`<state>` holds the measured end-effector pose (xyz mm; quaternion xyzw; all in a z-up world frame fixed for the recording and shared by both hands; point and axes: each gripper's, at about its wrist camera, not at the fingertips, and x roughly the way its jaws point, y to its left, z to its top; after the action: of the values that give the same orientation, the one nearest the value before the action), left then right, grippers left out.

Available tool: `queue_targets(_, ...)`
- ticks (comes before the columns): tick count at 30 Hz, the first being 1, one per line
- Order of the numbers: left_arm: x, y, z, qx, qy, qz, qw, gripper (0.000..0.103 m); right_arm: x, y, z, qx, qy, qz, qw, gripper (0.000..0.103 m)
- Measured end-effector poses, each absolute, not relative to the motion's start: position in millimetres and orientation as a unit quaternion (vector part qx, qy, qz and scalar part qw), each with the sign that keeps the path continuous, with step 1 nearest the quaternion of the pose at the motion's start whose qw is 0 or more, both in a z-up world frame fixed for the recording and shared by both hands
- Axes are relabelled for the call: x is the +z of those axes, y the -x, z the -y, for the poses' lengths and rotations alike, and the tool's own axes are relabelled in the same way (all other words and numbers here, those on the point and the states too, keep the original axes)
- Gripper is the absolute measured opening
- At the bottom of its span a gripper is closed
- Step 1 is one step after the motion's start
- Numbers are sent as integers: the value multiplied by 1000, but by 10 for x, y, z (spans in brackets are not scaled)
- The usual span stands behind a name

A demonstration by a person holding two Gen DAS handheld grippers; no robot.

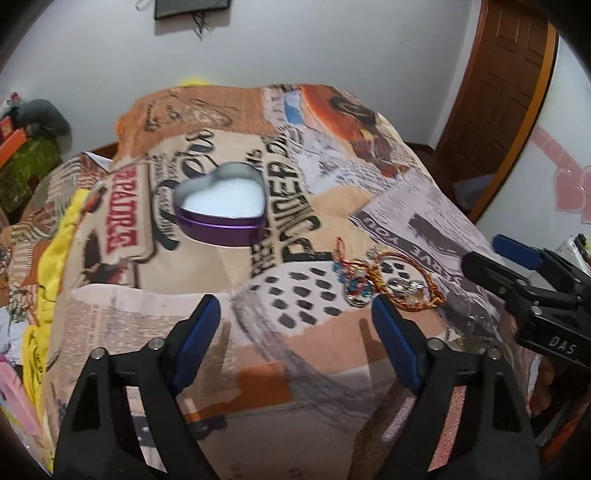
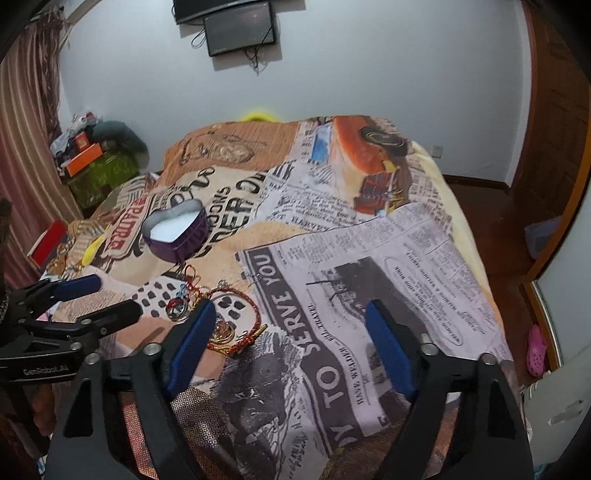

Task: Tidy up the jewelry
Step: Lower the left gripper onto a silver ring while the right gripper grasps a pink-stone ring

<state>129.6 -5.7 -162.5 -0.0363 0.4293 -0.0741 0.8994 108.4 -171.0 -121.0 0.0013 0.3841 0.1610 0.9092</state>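
Note:
A purple heart-shaped tin [image 1: 221, 209] with a white lining stands open on the printed bedspread; it also shows in the right wrist view [image 2: 176, 232]. A small pile of jewelry [image 1: 384, 278], red-and-gold bracelets with beaded charms, lies to its right on the cloth, and it also shows in the right wrist view [image 2: 218, 314]. My left gripper [image 1: 295, 317] is open and empty, just short of the pile. My right gripper [image 2: 290, 325] is open and empty, its left finger beside the pile. Each gripper shows in the other's view, the right one [image 1: 491, 254] and the left one [image 2: 107, 299].
The newspaper-print bedspread [image 2: 369, 258] covers a bed. A wooden door [image 1: 502, 92] stands at the right. Boxes and clutter [image 2: 92, 158] sit at the far left by a striped curtain. A dark screen [image 2: 240, 31] hangs on the wall.

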Motion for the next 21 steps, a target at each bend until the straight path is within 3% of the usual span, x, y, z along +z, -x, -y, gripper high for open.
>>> queue_targets(10,-1698,-1400,253,-110,17,-439,891,60,-1317,-1195,1593,223,2,-411,884,37)
queue_targets(16,-1726,-1471,302,-137,12,-446,884,39,-1371,-1239,1534,253,-2,-426,869,28)
queue_targets(21,-1750,-1489,386,-154,-5,-445,882,34,-1393,-1256,1452,264,11,-431,863,22)
